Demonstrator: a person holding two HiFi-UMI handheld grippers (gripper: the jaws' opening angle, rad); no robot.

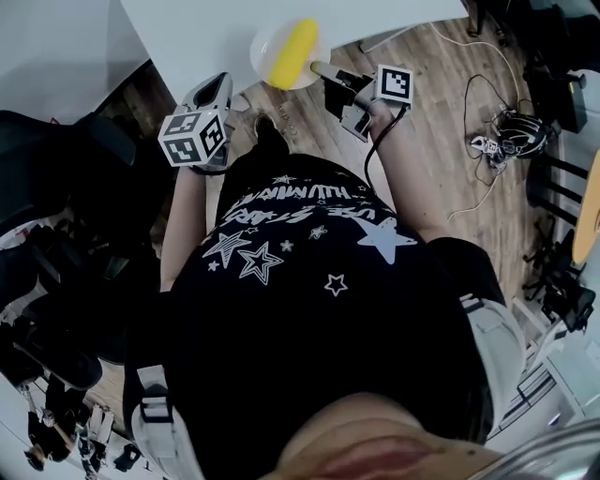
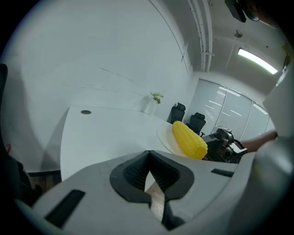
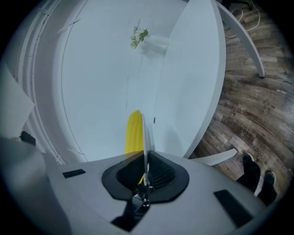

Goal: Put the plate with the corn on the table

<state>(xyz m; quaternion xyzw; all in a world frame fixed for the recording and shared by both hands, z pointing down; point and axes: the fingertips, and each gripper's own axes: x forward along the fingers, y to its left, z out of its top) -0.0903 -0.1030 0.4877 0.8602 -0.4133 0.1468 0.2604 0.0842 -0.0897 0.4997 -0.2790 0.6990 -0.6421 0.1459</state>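
Jaws of the right gripper (image 1: 322, 70) clamp the plate (image 1: 265, 49) rim; left gripper (image 1: 217, 89) jaws together, empty. Plate, bearing corn (image 1: 292, 52), at the bench (image 1: 187, 28) near edge.

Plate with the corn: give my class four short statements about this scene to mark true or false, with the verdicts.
1. The right claw grips the plate by its rim. True.
2. The corn lies on the floor. False: it lies on the plate.
3. The left claw holds a cup. False: it is shut with nothing in it.
4. The table is white. True.
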